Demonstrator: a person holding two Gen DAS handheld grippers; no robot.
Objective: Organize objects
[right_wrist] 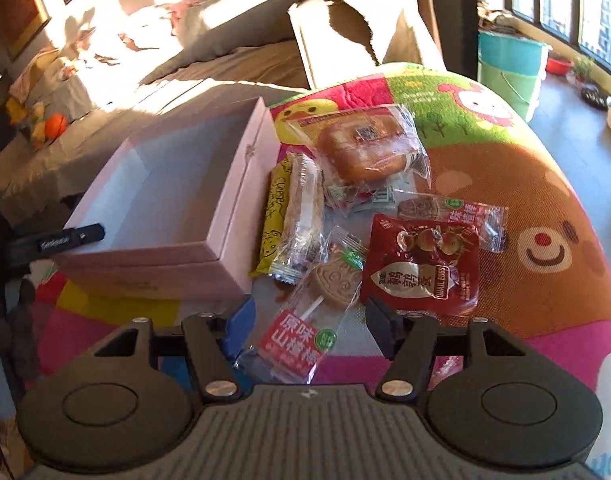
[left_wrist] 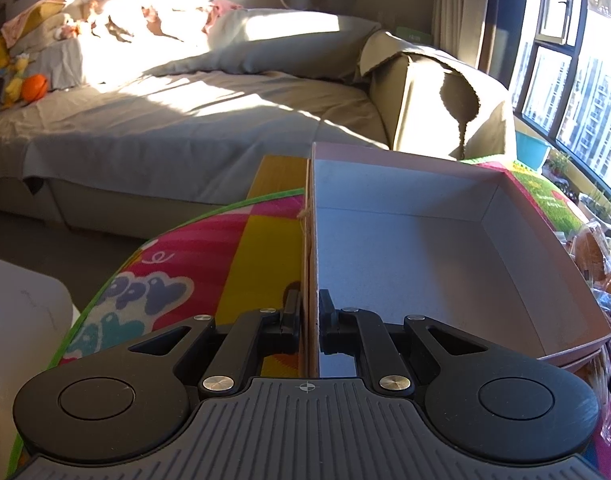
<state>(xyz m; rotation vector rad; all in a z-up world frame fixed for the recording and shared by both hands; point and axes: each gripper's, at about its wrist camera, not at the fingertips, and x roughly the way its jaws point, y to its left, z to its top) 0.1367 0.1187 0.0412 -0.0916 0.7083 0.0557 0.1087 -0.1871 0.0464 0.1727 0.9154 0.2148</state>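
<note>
Left wrist view: left gripper (left_wrist: 310,322) clamped on near wall of open pink cardboard box (left_wrist: 405,248), one finger outside, one inside, wall pinched between. Box interior bare, grey-white, nothing loaded yet. Box seated on multicoloured cartoon play mat (left_wrist: 209,248); grey-covered sofa (left_wrist: 185,120) beyond.

Right wrist view: right gripper (right_wrist: 309,316) spread wide, holding nothing, poised low over clear-wrapped lollipop biscuit with red label (right_wrist: 305,320). Whether the fingers touch wrapper not discernible. Same box (right_wrist: 177,200) at left, left gripper's black fingertip visible at its near corner. Snack pile just right of box: yellow packet (right_wrist: 274,216) with clear-wrapped cereal bar (right_wrist: 303,212) against it, wrapped brown bun (right_wrist: 369,148) behind, dark red quail-egg pouch (right_wrist: 421,264) overlapping another small clear-and-red packet (right_wrist: 461,212).

Likely step: steadying box, picking lollipop packet for transfer.

Risks, judged from layout:
- Slick film wrapper, flat on soft mat: fingers may close on film only and slip, or skid packet away.
- Lollipop stick and biscuit brittle: hard squeeze could crack it.
- Red pouch edge close to right finger: could be snagged or dragged along.
- Box wall thin card: sideways pull from clamp could bend it or tilt box.
</note>
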